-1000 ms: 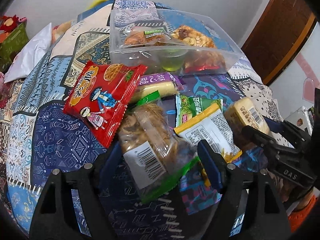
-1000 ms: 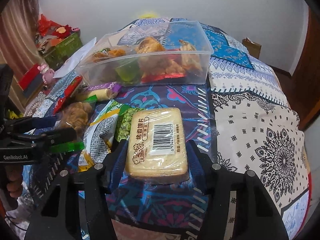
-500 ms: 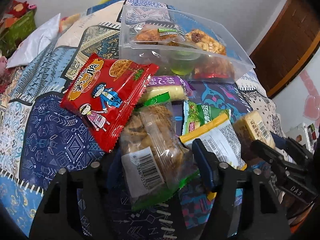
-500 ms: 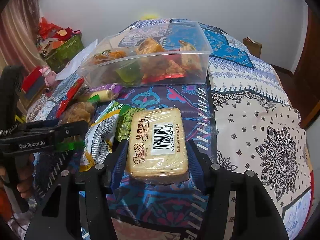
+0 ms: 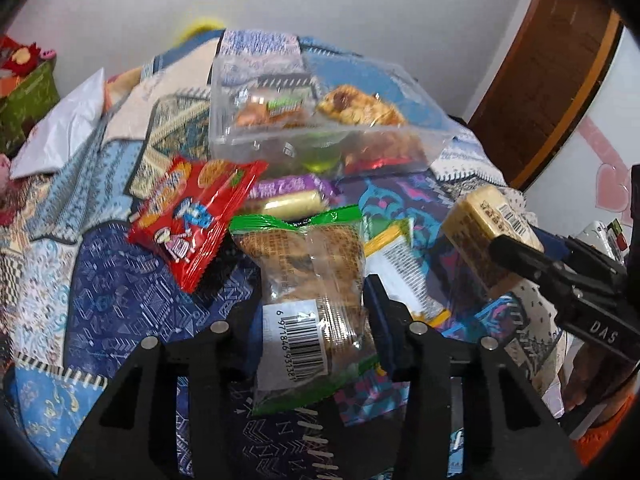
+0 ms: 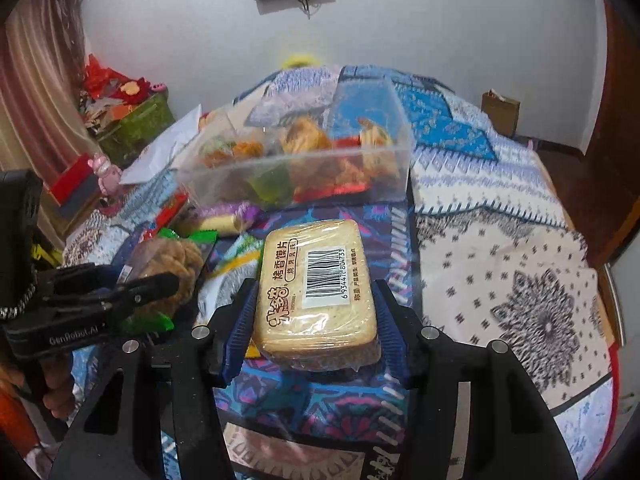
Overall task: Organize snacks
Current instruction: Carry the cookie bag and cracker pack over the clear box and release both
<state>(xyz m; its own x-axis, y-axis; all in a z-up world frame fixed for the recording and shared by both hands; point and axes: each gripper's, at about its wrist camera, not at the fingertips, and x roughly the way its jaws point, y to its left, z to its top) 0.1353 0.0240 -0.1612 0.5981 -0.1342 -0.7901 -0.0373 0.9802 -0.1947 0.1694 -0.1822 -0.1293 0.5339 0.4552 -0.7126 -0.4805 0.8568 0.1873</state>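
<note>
My left gripper (image 5: 312, 312) is shut on a clear green-edged pack of brown cookies (image 5: 308, 280) and holds it above the table; the pack also shows in the right wrist view (image 6: 168, 264). My right gripper (image 6: 316, 312) is shut on a yellow wrapped bread-slice pack (image 6: 316, 284), lifted off the cloth; it also shows in the left wrist view (image 5: 480, 224). A clear plastic box (image 6: 360, 168) with several snacks stands behind, also in the left wrist view (image 5: 224, 120). A red snack bag (image 5: 192, 216), a purple-wrapped yellow roll (image 5: 288, 196) and a yellow-white packet (image 5: 400, 264) lie on the table.
The table wears a patterned blue, purple and white cloth (image 6: 500, 272). A white bag (image 5: 60, 136) lies at the far left. A green box with red items (image 6: 128, 124) and a pink toy (image 6: 104, 168) stand off the table's left side. A wooden door (image 5: 552, 68) is at right.
Both grippers have closed on their packs and lifted them off the table. The cookie pack rose toward the box; the bread pack tilted up with the right gripper.
</note>
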